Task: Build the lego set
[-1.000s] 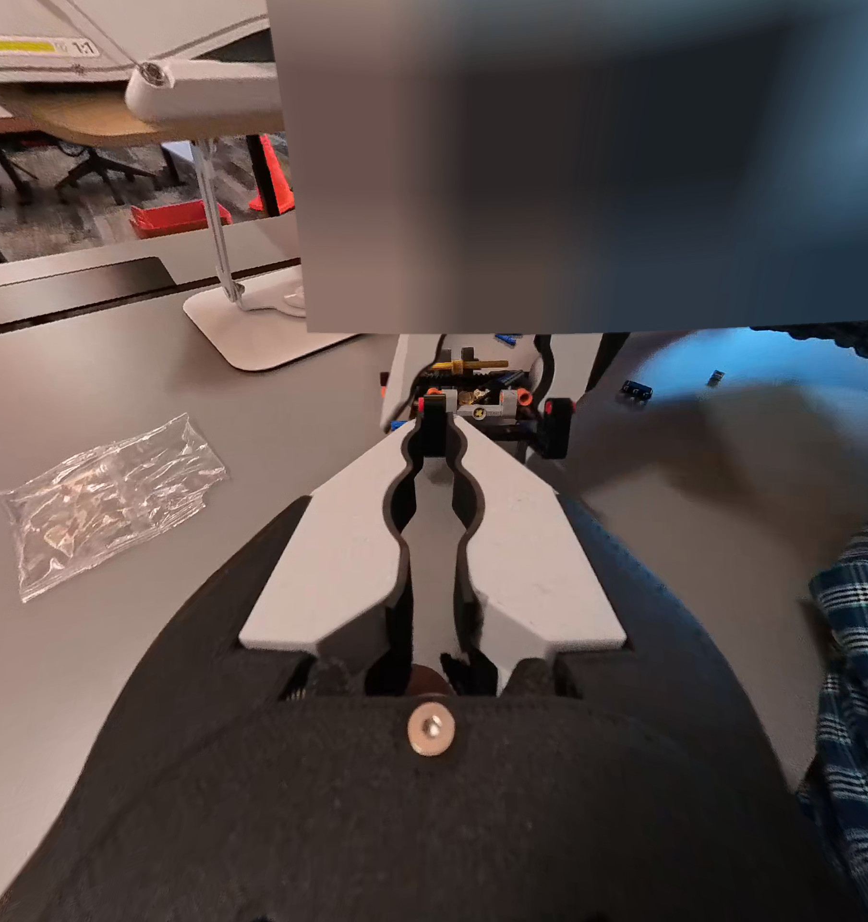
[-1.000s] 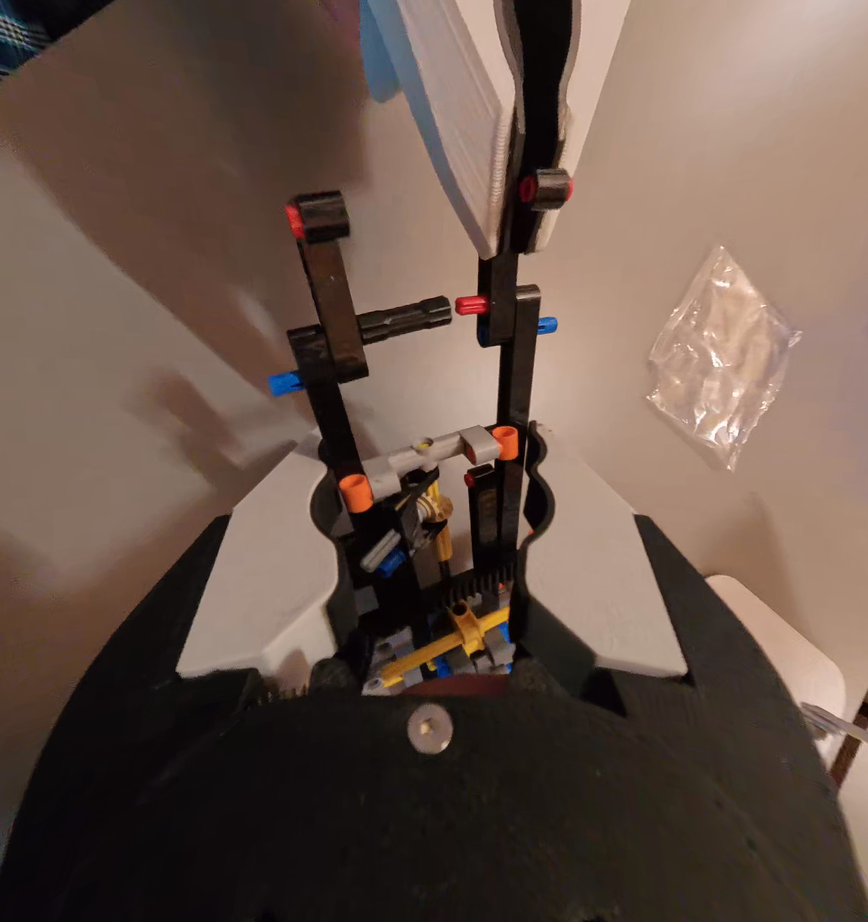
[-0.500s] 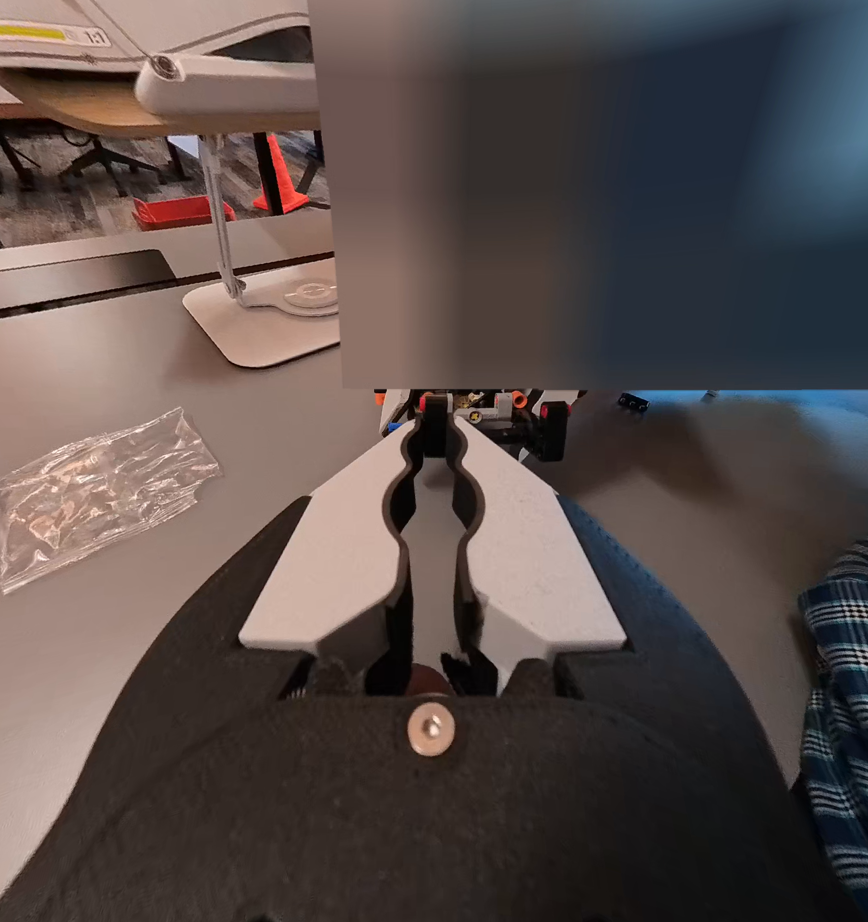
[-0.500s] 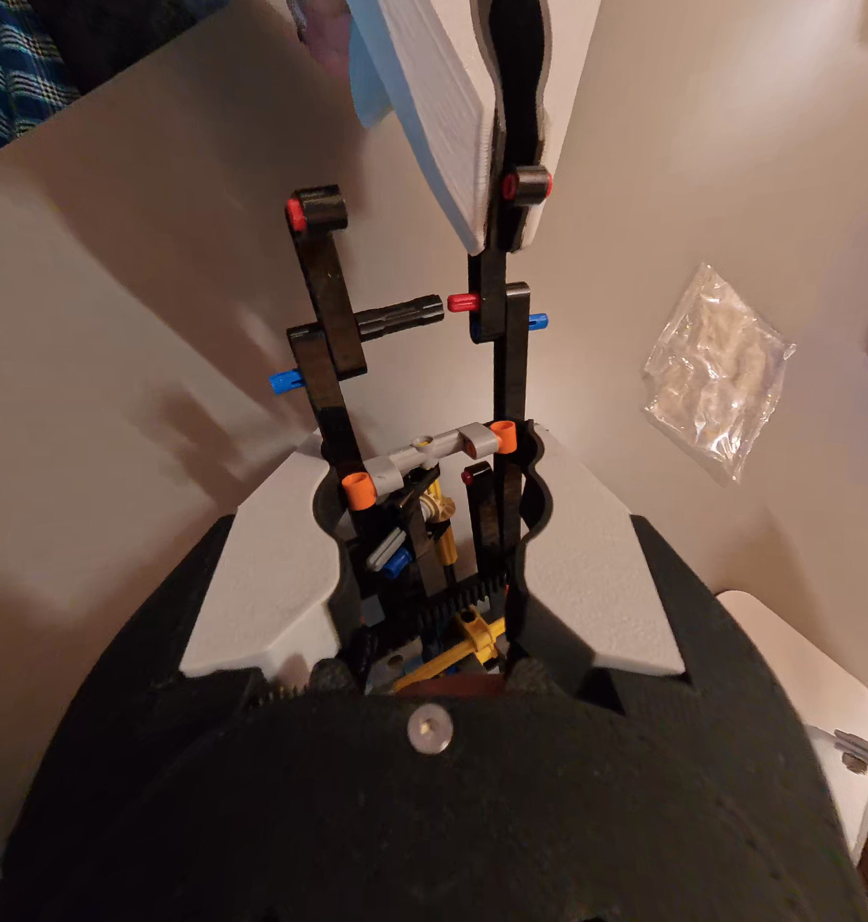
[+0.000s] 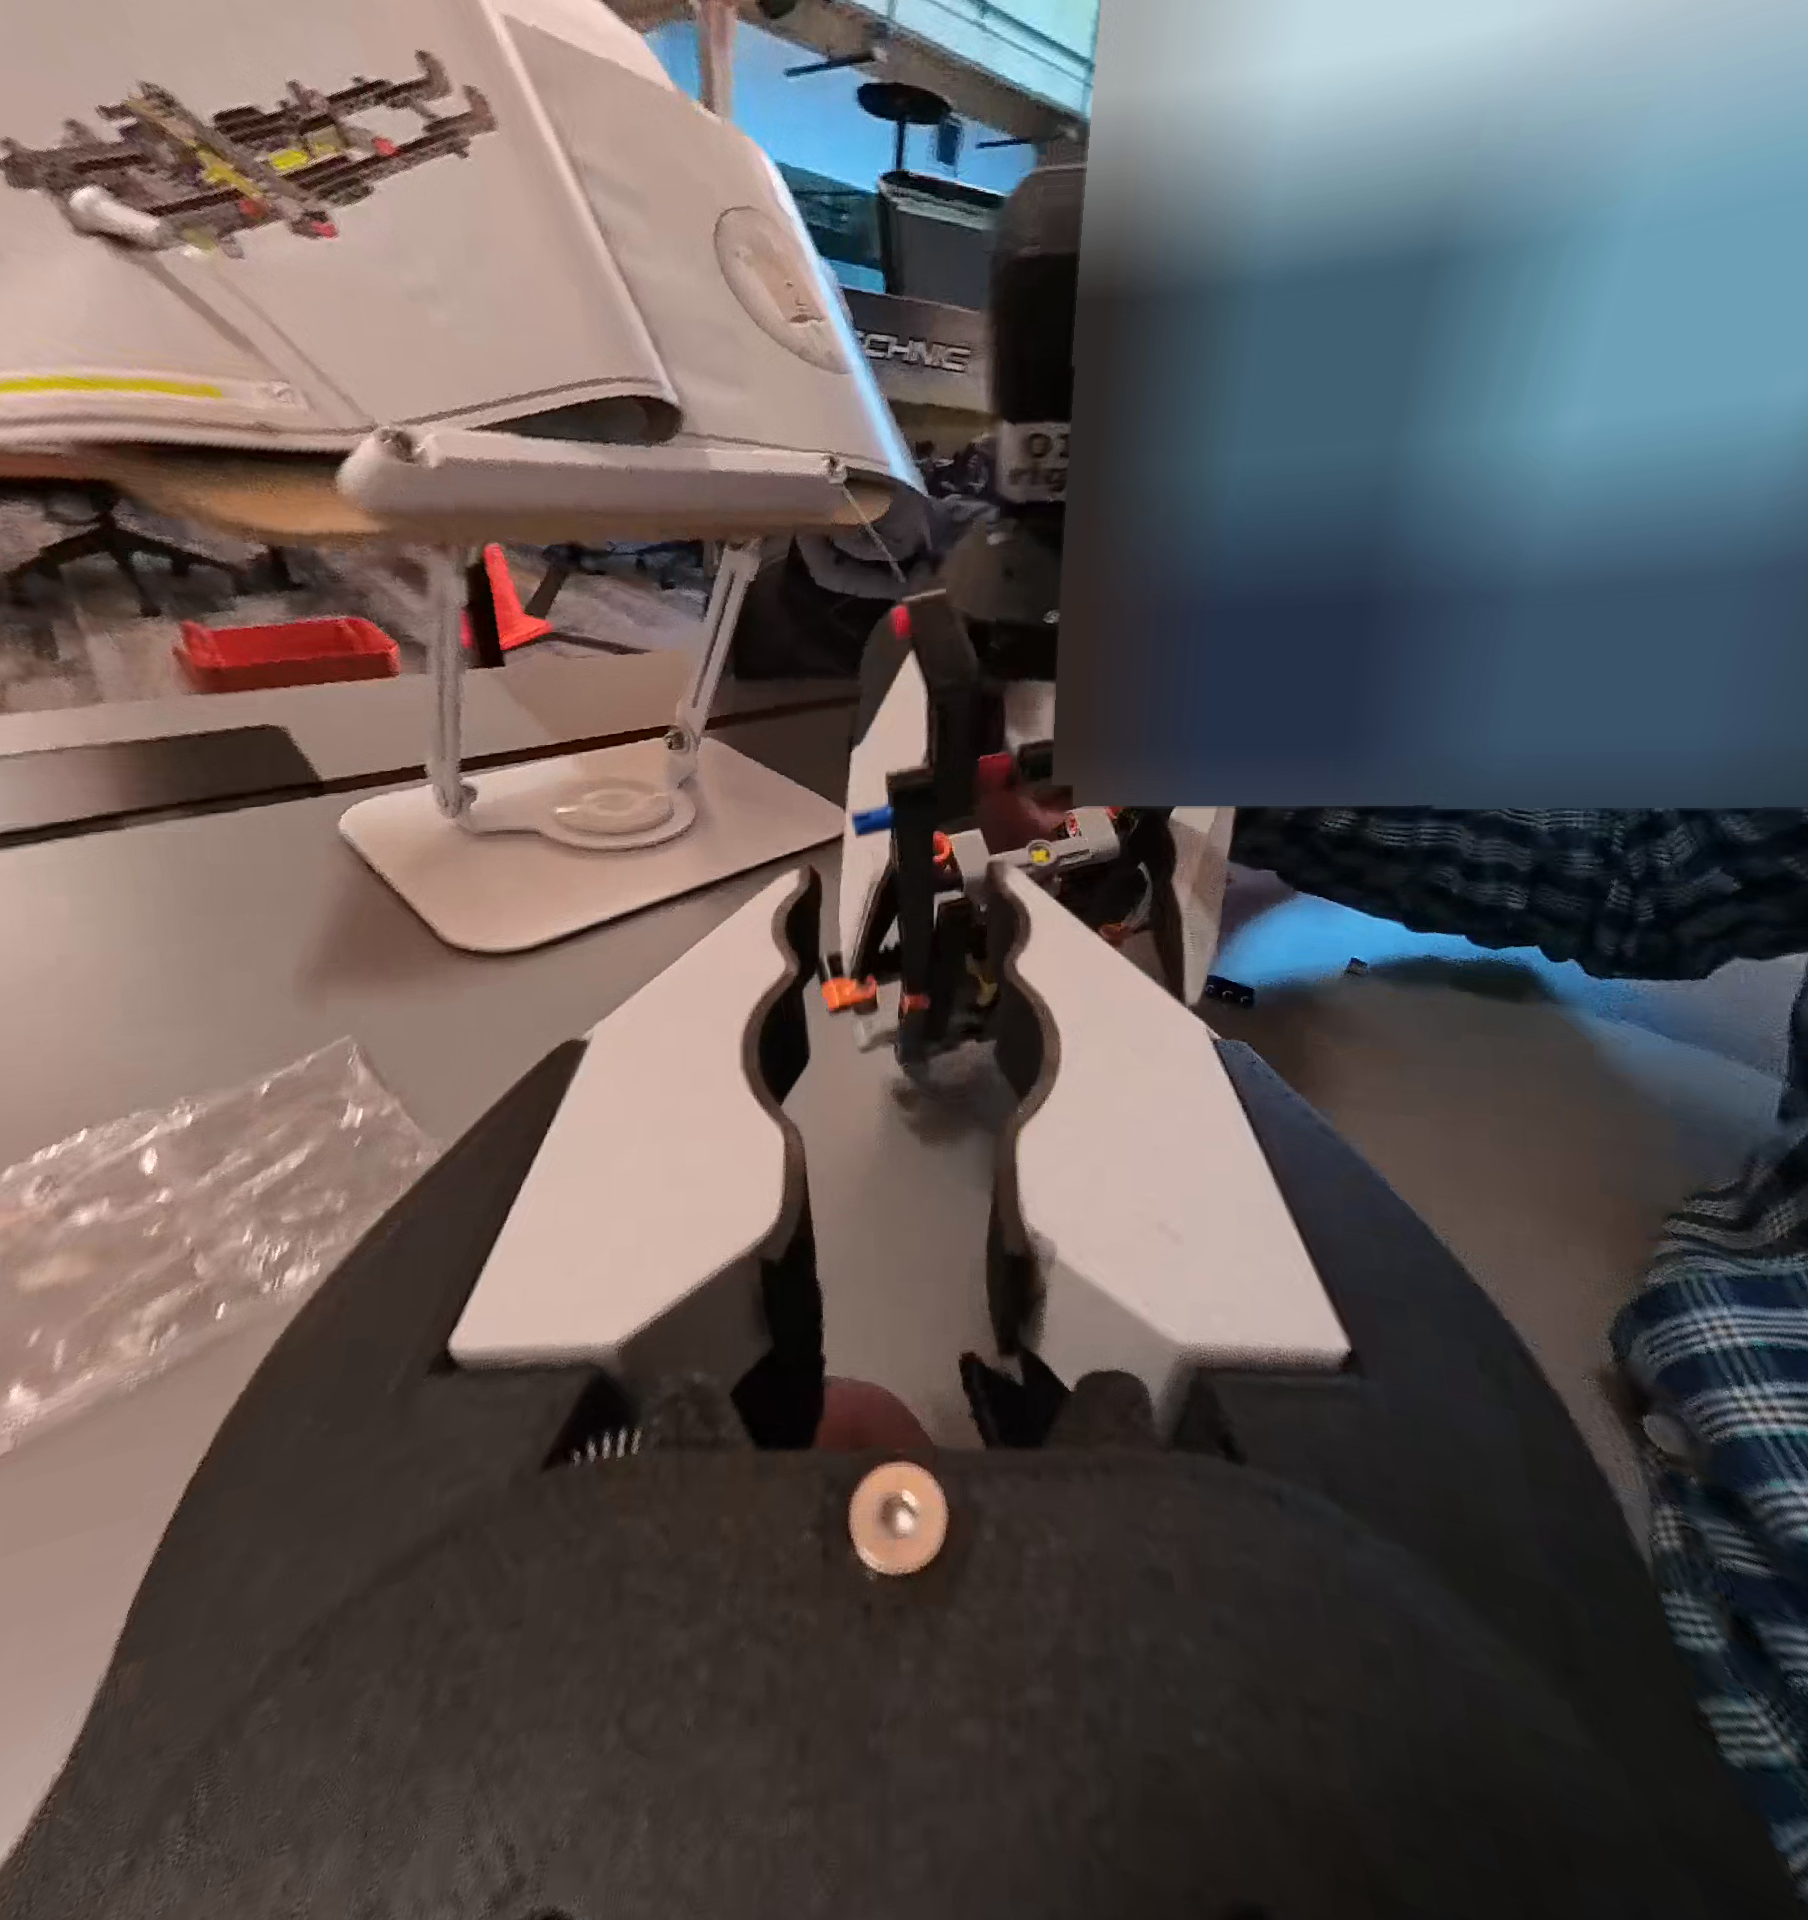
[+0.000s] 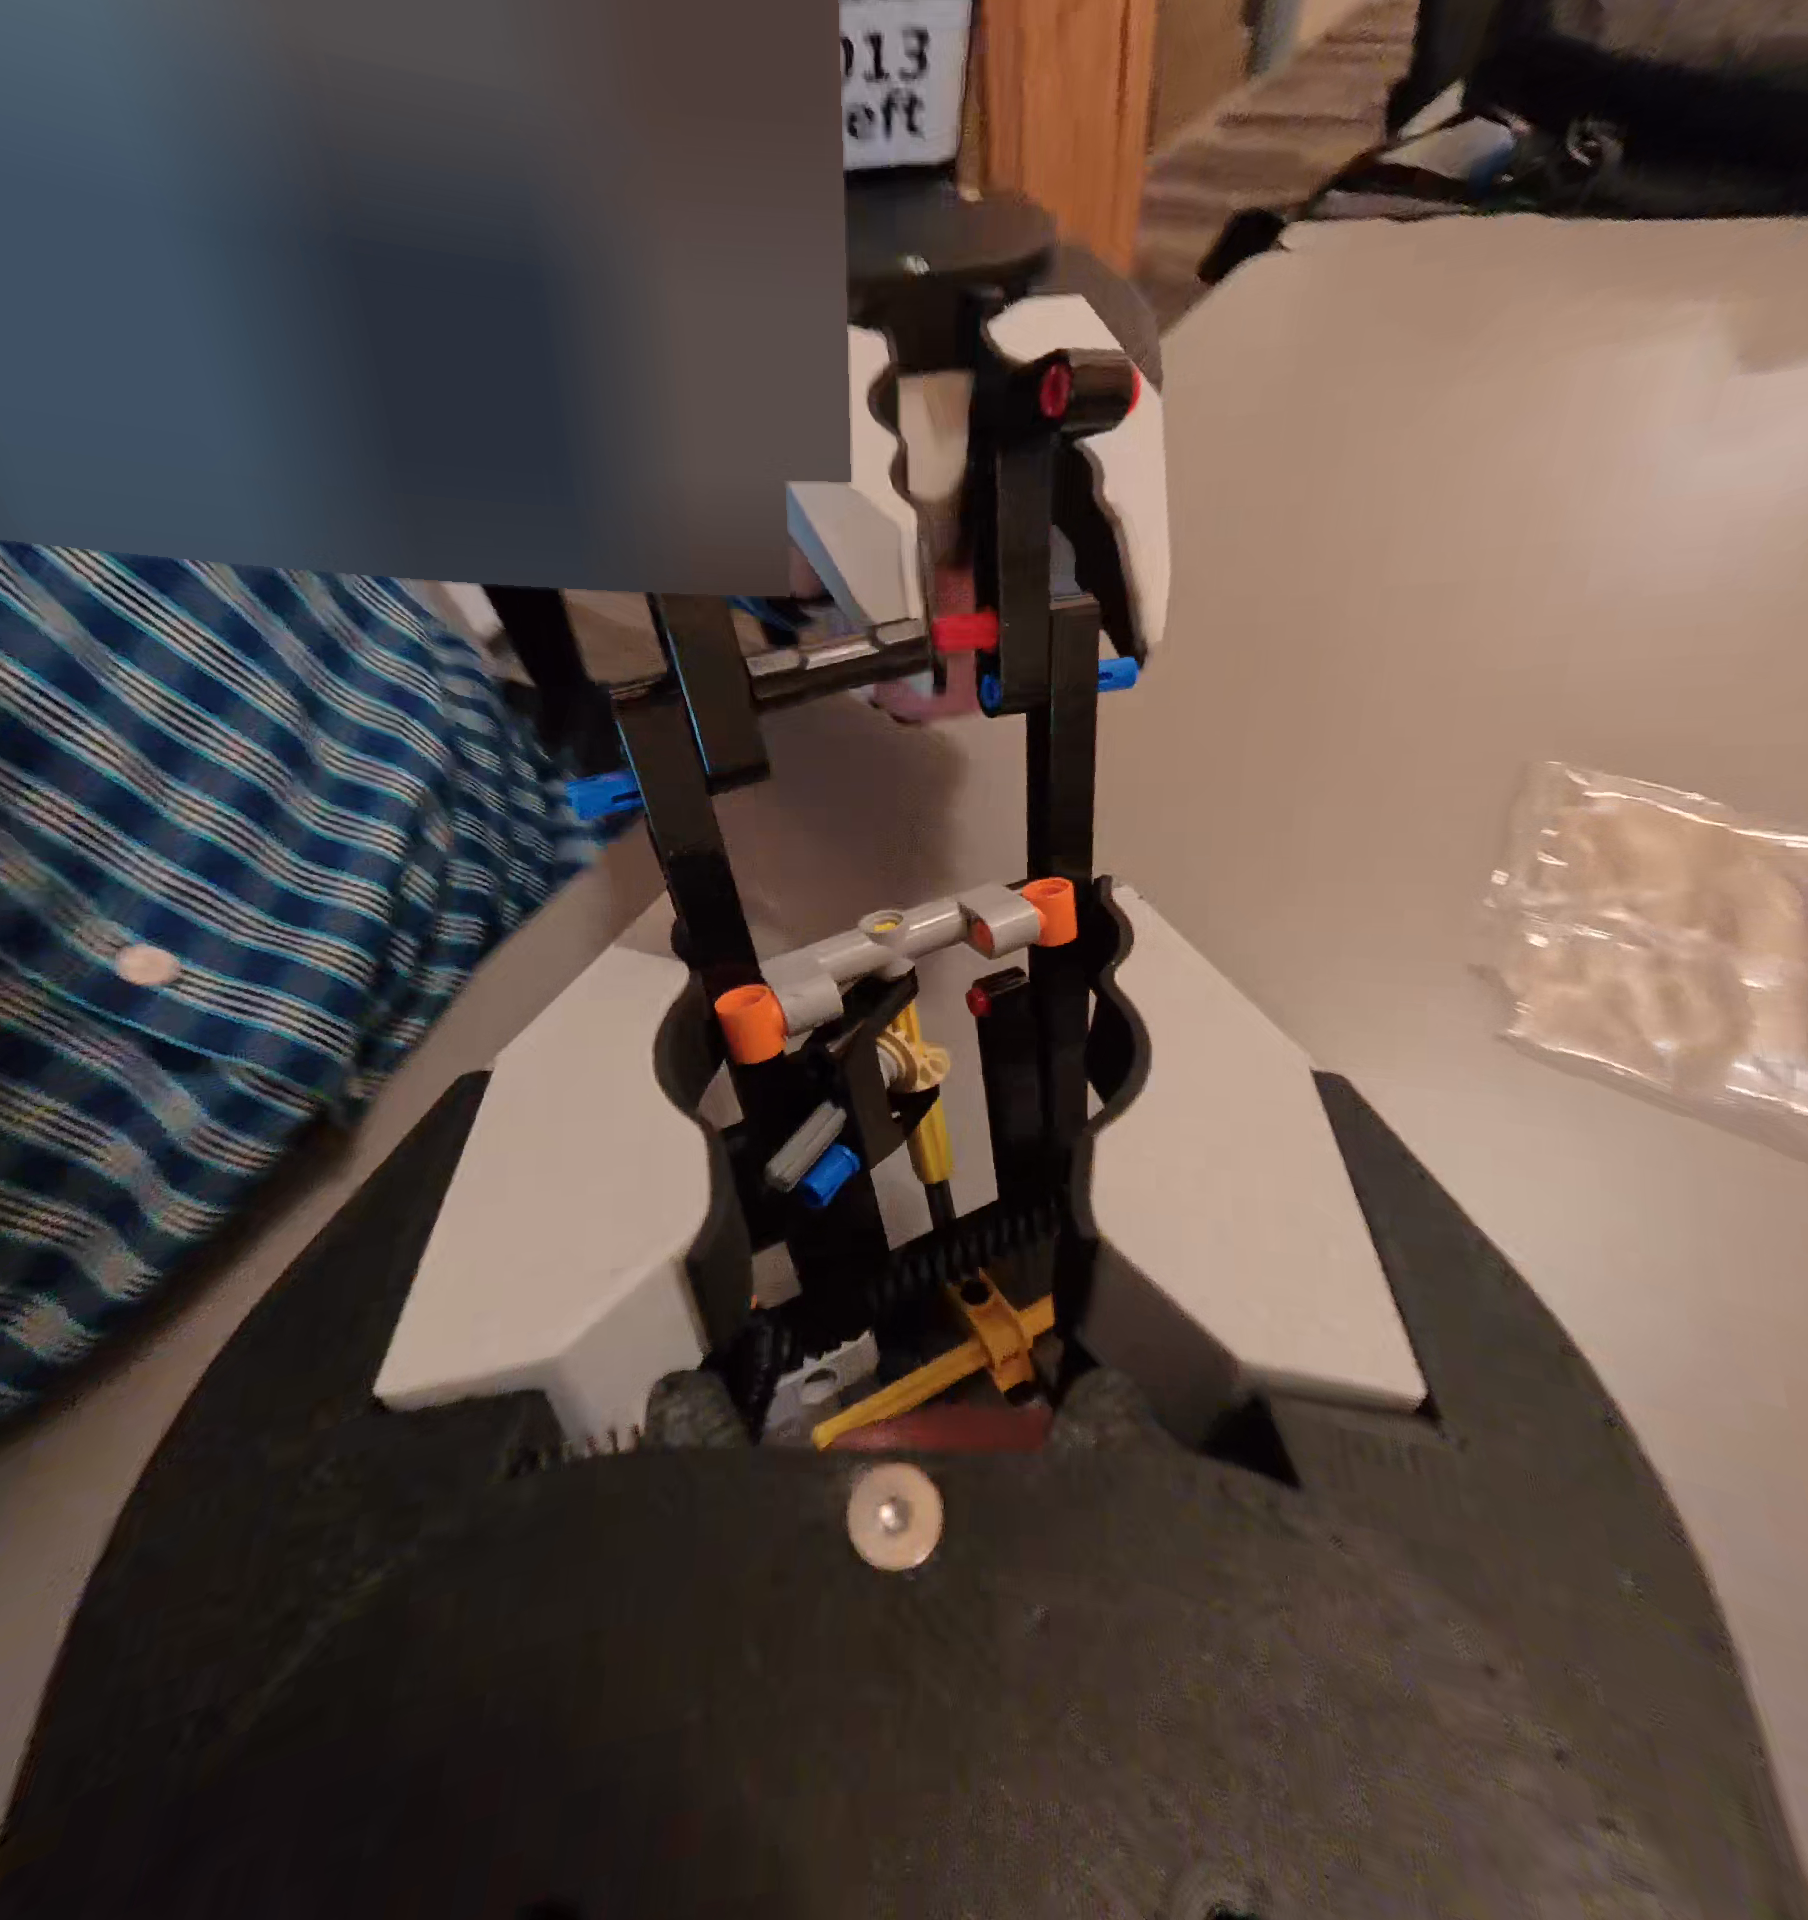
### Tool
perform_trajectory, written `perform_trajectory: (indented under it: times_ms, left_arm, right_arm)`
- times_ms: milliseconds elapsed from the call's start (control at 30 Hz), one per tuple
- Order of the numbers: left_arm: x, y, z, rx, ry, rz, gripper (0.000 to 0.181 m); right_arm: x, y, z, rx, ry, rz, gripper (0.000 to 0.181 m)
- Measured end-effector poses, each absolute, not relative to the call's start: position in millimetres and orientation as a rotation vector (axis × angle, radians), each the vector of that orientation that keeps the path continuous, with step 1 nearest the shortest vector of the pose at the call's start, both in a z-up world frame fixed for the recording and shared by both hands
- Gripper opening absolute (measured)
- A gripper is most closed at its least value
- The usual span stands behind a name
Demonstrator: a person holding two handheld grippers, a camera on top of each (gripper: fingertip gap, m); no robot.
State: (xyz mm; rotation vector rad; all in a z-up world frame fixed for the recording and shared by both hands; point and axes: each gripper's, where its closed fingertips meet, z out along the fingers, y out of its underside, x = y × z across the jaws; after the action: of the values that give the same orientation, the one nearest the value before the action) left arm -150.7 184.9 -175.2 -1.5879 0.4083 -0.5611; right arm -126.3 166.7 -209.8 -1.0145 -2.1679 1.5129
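Your right gripper [image 6: 905, 997] has its jaws clamped on the base of the lego assembly [image 6: 879, 1039], holding it off the surface [image 6: 1451, 520] with its two black beams pointing away from the camera. Your left gripper [image 5: 905, 914] has its jaws spread apart, gripping nothing; the far end of the assembly sits just ahead of its tips. Clear plastic bag [image 5: 141, 1216] lies on the surface to your left. Instruction booklet [image 5: 287, 239] is open on its white stand [image 5: 578, 842] behind.
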Motion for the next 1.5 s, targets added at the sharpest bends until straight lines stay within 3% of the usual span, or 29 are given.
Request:
perform_trajectory:
  times_ms: [333,567,633,767,967,1133,1200,1300,1500]
  left_arm:
    - [-122,209,-164,-1.539,0.537,-0.723,0.015]
    - [-133,227,-168,-1.629,0.398,-0.729,0.012]
    - [-132,230,-167,-1.639,0.382,-0.734,0.012]
    - [-132,238,-167,-1.657,0.336,-0.764,0.011]
    - [-123,241,-165,-1.67,0.362,-0.73,0.011]
    - [-121,241,-164,-1.669,0.374,-0.703,0.01]
    - [-118,240,-162,-1.662,0.386,-0.721,0.01]
    - [-116,241,-161,-1.656,0.393,-0.7,0.01]
    - [-117,240,-160,-1.648,0.397,-0.697,0.009]
  right_arm:
    - [-112,161,-187,-0.992,-2.068,2.027,0.07]
    - [-123,212,-191,-1.191,-1.879,1.571,0.084]
    - [-118,230,-185,-1.217,-1.807,1.382,0.079]
    - [-109,236,-176,-1.22,-1.761,1.235,0.045]
    - [-116,232,-178,-1.241,-1.757,1.179,0.014]
    - [-115,231,-179,-1.265,-1.778,1.143,0.012]
    - [-116,234,-182,-1.297,-1.77,1.129,0.022]
    - [-117,231,-182,-1.285,-1.779,1.151,0.013]
    - [-116,230,-184,-1.285,-1.805,1.14,0.012]
